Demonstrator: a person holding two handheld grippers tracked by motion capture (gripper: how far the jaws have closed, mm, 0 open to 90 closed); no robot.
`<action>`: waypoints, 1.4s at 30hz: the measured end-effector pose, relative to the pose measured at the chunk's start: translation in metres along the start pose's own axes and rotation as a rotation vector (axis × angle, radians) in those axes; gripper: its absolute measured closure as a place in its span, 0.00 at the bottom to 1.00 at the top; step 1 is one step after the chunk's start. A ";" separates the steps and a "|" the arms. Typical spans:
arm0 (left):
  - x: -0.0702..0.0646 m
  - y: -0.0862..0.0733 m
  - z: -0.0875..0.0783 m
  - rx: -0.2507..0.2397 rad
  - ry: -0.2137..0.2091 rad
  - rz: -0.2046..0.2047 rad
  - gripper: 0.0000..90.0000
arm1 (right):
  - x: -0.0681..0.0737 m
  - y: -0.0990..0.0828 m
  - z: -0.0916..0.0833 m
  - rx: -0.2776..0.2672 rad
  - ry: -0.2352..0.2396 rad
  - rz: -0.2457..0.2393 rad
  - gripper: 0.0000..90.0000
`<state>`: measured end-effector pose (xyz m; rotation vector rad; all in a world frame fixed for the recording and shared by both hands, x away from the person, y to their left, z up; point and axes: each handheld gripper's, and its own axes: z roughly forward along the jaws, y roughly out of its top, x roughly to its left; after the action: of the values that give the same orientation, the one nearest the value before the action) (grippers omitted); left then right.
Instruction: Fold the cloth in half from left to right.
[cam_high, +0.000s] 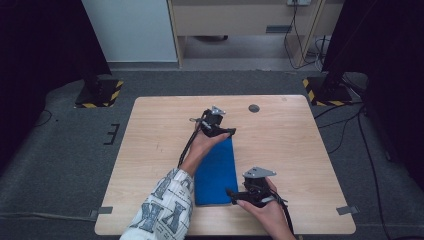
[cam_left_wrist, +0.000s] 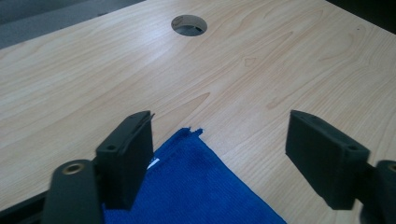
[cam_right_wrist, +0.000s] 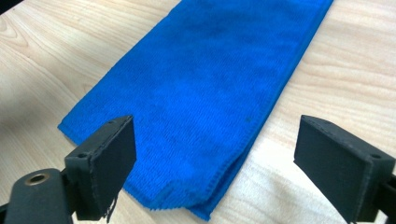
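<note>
A blue cloth (cam_high: 216, 172) lies folded into a long strip down the middle of the wooden table (cam_high: 150, 150). My left gripper (cam_high: 226, 133) hovers over its far end, open, with the far corner of the blue cloth (cam_left_wrist: 196, 186) between its jaws. My right gripper (cam_high: 235, 196) is at the cloth's near right corner, open as well. In the right gripper view the blue cloth (cam_right_wrist: 210, 93) stretches away, its folded corner lying between the wide-apart jaws. Neither gripper holds anything.
A round cable hole (cam_high: 254, 108) sits near the table's far edge; the same cable hole (cam_left_wrist: 188, 24) appears ahead of the left gripper. Black stands with yellow-striped bases (cam_high: 99, 94) flank the table on the floor. A patterned sleeve (cam_high: 162, 207) comes in from the bottom.
</note>
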<state>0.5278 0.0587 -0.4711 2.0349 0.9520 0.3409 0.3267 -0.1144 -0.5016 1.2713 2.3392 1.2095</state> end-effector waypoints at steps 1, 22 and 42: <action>-0.001 0.000 -0.002 0.000 -0.002 0.003 0.22 | -0.001 0.002 0.001 0.004 0.006 -0.001 0.13; 0.014 -0.031 -0.073 0.009 0.017 0.016 0.11 | -0.032 0.061 0.015 0.016 0.008 -0.095 0.07; 0.049 -0.058 -0.093 0.027 0.065 -0.031 0.10 | -0.056 0.091 0.037 0.015 -0.032 -0.082 0.08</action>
<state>0.4815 0.1689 -0.4652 2.0422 1.0314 0.3809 0.4345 -0.1113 -0.4675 1.1784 2.3570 1.1396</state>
